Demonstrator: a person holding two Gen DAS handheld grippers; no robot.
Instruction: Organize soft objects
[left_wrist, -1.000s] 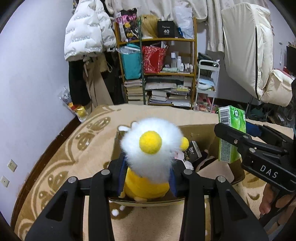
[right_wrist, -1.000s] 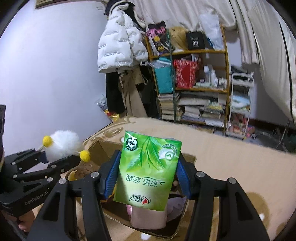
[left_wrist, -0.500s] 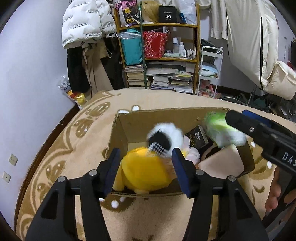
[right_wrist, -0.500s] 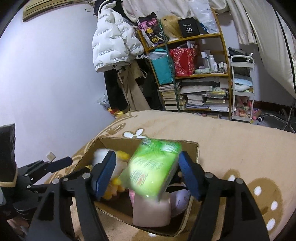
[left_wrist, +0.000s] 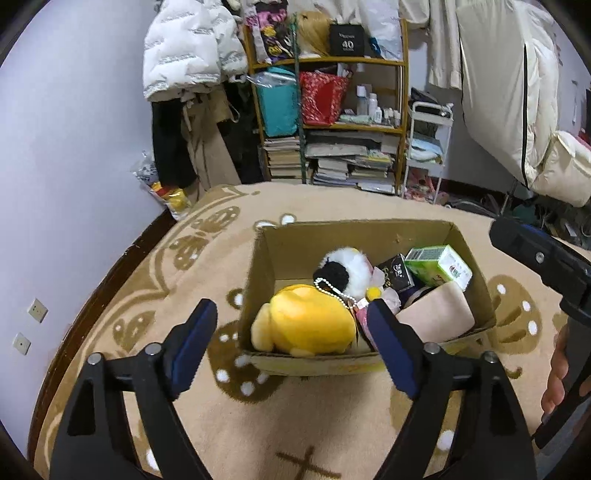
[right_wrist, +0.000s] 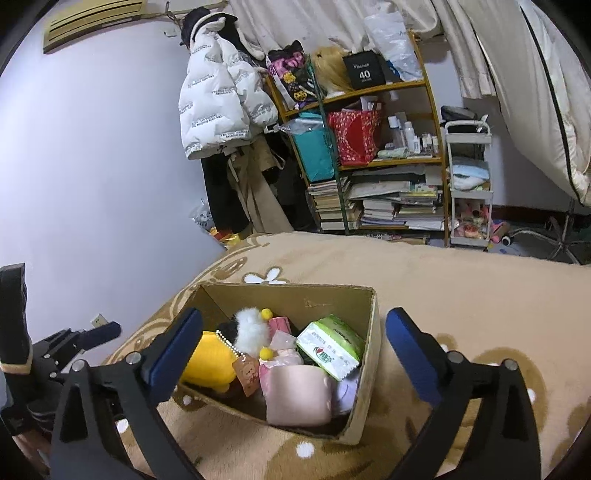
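**Both grippers emptied into the box**

Now the left gripper (left_wrist: 288, 345) and right gripper (right_wrist: 293, 352), jaws just opening, are standing spread and empty. Dropped a second ago, one yellow-and-white plush toy (left_wrist: 306, 325) and one green tissue pack (left_wrist: 437, 266) are lying in the brown cardboard box (left_wrist: 258, 280), lower centre, joining one pink pouch (right_wrist: 297, 395).

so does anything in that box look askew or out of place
Nothing damaged or spilled. The green tissue pack lies tilted on top of the other things in the cardboard box, and the yellow plush lies on its side against the near wall, just dropped loosely.
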